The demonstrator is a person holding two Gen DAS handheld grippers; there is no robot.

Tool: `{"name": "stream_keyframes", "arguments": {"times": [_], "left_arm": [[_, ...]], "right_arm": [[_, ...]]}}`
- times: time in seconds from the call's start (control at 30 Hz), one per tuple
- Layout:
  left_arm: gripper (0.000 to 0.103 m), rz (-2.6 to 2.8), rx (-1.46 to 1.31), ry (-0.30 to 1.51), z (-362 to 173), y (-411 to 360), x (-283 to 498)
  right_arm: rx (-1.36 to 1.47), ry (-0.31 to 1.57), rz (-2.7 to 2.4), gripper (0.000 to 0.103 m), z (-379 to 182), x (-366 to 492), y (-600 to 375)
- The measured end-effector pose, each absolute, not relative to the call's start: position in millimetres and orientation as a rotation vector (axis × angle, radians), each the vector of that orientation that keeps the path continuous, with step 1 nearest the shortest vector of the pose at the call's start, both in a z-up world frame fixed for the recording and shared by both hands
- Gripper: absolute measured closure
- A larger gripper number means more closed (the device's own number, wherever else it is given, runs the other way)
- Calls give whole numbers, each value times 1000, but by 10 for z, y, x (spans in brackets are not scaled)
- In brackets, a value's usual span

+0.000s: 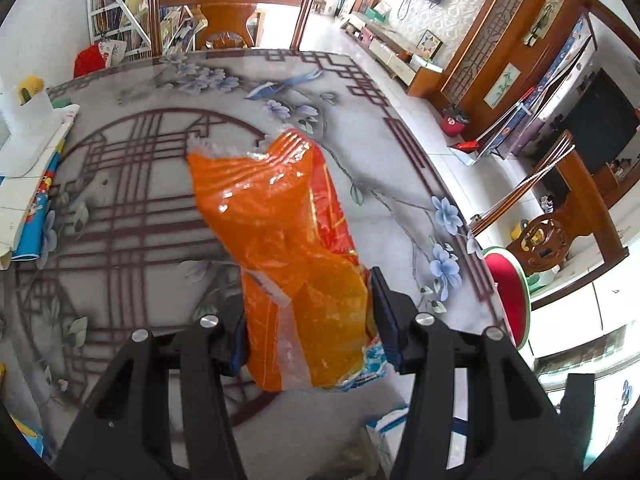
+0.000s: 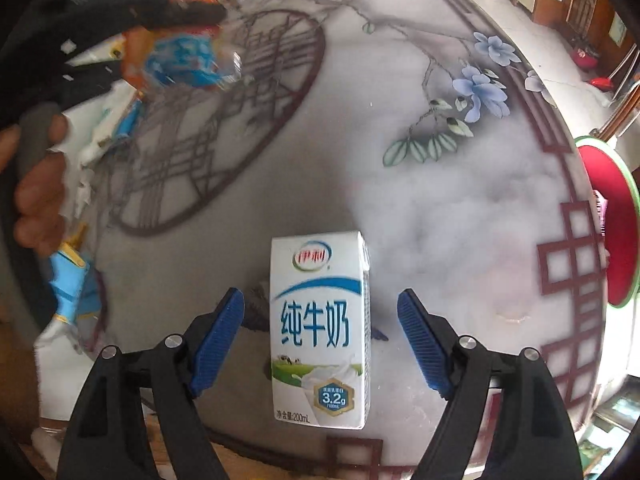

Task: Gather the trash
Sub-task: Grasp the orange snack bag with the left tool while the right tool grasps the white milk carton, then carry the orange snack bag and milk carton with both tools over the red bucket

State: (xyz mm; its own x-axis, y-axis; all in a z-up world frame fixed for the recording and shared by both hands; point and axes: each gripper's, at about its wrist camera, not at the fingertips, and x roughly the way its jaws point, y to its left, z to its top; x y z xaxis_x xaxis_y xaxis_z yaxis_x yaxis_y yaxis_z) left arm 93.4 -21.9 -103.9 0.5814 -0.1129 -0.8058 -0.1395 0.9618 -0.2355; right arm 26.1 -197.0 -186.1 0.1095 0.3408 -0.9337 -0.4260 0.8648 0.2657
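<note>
My left gripper (image 1: pixel 310 312) is shut on an orange plastic snack bag (image 1: pixel 288 240) and holds it up over the patterned table (image 1: pixel 140 200). In the right wrist view the same bag (image 2: pixel 176 56) shows blurred at the upper left, under the left gripper's black body. A white and blue milk carton (image 2: pixel 320 328) stands upright near the table's front edge. My right gripper (image 2: pixel 320 320) is open, one blue pad on each side of the carton, neither touching it.
Blue and white wrappers (image 2: pixel 72 288) lie at the table's left side, and another scrap (image 1: pixel 384 424) lies below the bag. Books and a white box (image 1: pixel 32 168) sit at the left edge. A wooden chair (image 1: pixel 232 12) stands behind the table. A red stool (image 2: pixel 608 224) stands at the right.
</note>
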Motion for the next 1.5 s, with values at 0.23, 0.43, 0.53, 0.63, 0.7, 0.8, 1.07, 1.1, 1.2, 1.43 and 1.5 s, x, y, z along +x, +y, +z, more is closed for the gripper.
{"name": "stream_keyframes", "arguments": {"times": [0.23,0.43,0.53,0.63,0.7,0.8,1.07,1.1,1.2,1.43,1.5], "left_arm": [[54,2,-272,925,-951,-146,830],[53,-11,-263,915,-911,-130,771],[53,-14,-263,912,-896,-141,761],[53,-31,-260,914,-888,-200,749],[53,-45,-256,916,-887,-251,741],[53,-68,-252,917,-874,-349,724],[53,-113,-221,917,-844,-611,739],[53,-120,-217,915,-832,-648,747],[53,-139,-208,906,-794,-736,766],[53,-174,-195,899,-755,-933,825],[53,-180,-193,901,-753,-982,845]], "right_arm": [[-145,1376,501,29,-1973,185,-1894],[-89,1387,473,49,-2005,174,-1991],[-20,1315,462,50,-1825,228,-2135],[45,1240,438,50,-1635,305,-2310],[78,1200,422,50,-1528,357,-2414],[111,1157,400,49,-1393,447,-2528],[170,1097,363,50,-1218,574,-2819],[182,1087,358,49,-1191,587,-2858],[196,1065,348,49,-1122,600,-2923],[214,1022,320,49,-984,647,-3100],[222,1019,314,49,-977,658,-3155]]}}
